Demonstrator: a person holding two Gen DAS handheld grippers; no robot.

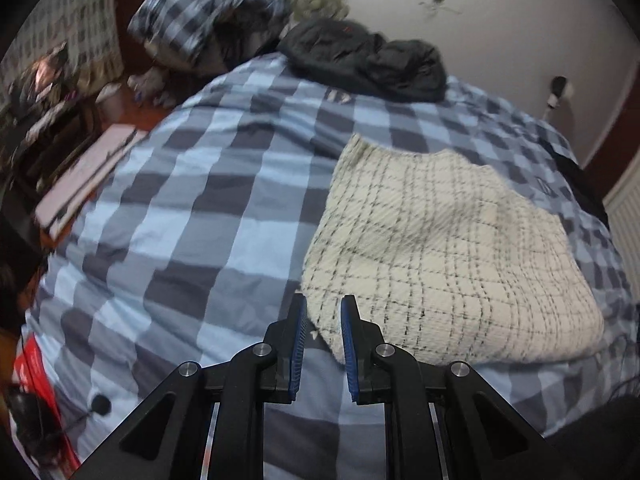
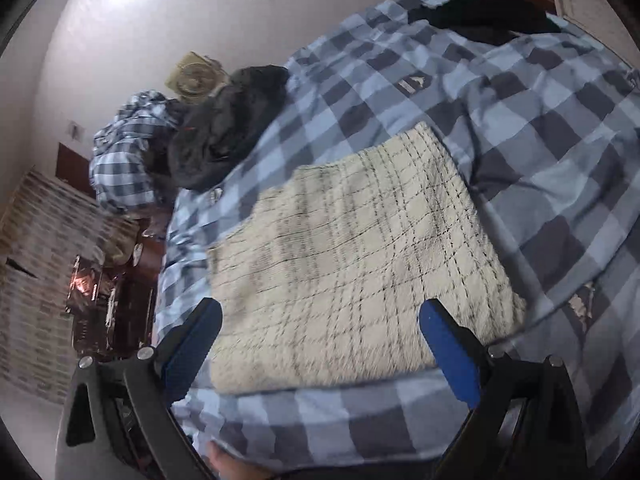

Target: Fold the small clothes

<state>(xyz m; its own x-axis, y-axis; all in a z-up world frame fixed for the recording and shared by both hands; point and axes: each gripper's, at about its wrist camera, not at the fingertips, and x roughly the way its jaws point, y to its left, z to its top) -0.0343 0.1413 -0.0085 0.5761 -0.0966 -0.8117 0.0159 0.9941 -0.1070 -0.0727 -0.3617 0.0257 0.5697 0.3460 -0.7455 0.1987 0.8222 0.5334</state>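
Observation:
A cream knitted garment with thin black grid lines [image 1: 440, 248] lies folded flat on the blue checked bed cover [image 1: 192, 216]. My left gripper [image 1: 323, 312] hovers at the garment's near left corner with the jaws a small gap apart and nothing between them. In the right wrist view the same garment [image 2: 352, 256] fills the middle. My right gripper [image 2: 320, 312] is wide open above its near edge, empty, with one blue finger on each side.
A dark crumpled garment [image 1: 368, 60] lies at the far side of the bed, also in the right wrist view [image 2: 228, 128]. A checked pillow heap [image 1: 212, 12] sits beyond it. A bedside shelf with books [image 1: 80, 176] stands at the left. A radiator [image 1: 628, 216] is at the right.

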